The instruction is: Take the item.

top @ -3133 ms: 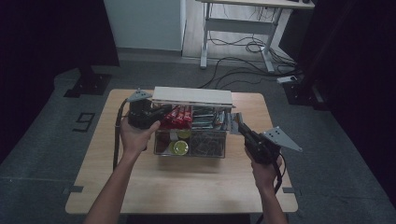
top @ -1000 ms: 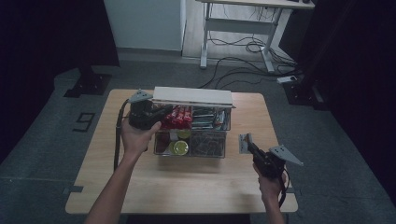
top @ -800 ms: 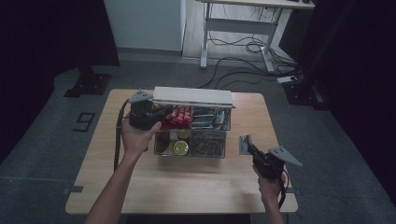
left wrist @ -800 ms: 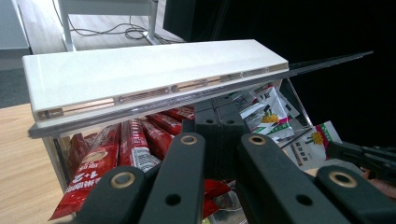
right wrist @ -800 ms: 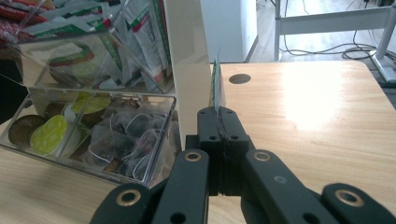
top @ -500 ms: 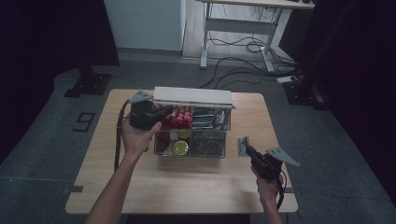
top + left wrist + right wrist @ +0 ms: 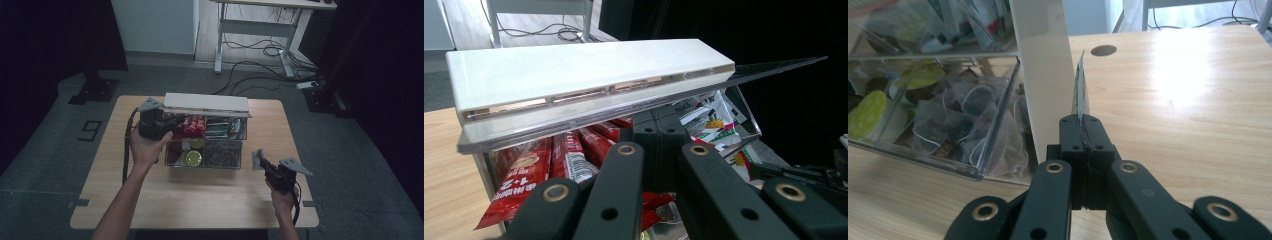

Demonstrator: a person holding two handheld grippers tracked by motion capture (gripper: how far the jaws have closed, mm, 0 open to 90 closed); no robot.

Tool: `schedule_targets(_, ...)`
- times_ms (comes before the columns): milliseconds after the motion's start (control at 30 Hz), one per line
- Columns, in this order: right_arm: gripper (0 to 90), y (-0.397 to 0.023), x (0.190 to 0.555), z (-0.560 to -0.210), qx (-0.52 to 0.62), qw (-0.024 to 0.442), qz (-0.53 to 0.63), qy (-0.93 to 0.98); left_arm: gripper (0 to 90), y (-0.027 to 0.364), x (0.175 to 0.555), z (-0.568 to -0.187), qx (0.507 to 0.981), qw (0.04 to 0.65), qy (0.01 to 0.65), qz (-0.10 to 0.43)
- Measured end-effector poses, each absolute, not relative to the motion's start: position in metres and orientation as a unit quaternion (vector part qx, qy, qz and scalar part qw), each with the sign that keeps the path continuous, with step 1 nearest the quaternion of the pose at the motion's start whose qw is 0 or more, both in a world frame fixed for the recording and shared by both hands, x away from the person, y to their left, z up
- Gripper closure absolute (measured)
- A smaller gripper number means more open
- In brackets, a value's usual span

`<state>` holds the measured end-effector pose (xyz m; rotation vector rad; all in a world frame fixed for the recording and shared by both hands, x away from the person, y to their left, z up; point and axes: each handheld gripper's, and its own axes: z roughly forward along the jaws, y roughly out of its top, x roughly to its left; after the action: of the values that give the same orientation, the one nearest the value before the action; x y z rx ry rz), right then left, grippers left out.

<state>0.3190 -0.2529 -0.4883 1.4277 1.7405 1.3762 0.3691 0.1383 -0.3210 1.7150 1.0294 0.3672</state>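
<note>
- Two risks noted. First: the white-topped clear hinged lid (image 7: 206, 102) stands raised over the clear plastic compartment box (image 7: 204, 166), with the left gripper (image 7: 659, 137) under its left end. If that gripper slides out, the lid would likely drop onto the contents or onto anything reaching in.
- Left gripper jaws are fully together. Whether they pinch anything cannot be told; they seem to prop the lid from below, above the red foil sachets (image 7: 529, 170) in the far row.
- Second: the right gripper (image 7: 1081, 125) has its jaws closed on the bottom edge of a thin green-and-white paper packet (image 7: 1079, 85). So little is gripped that the packet could pivot, fold or slip free if it brushes the box wall.
- Packet condition: flat, seen edge-on, upright above the jaw tips, green print on one face, no visible crease.
- Packet location: clear of the pale wooden table (image 7: 200, 200), just right of the box's near right corner, beside the compartment of mesh tea bags (image 7: 968, 125).
- Clearance between packet and box wall is small; contact is the likeliest fault.
</note>
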Motion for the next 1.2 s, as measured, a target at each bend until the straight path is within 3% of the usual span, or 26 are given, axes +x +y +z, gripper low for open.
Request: schedule_targets(1200,88.7,-0.265,0.332,-0.518,0.554,0.233,0.476,0.642,90.0,0.136,0.369,-0.323,0.720,0.523,0.430,0.153)
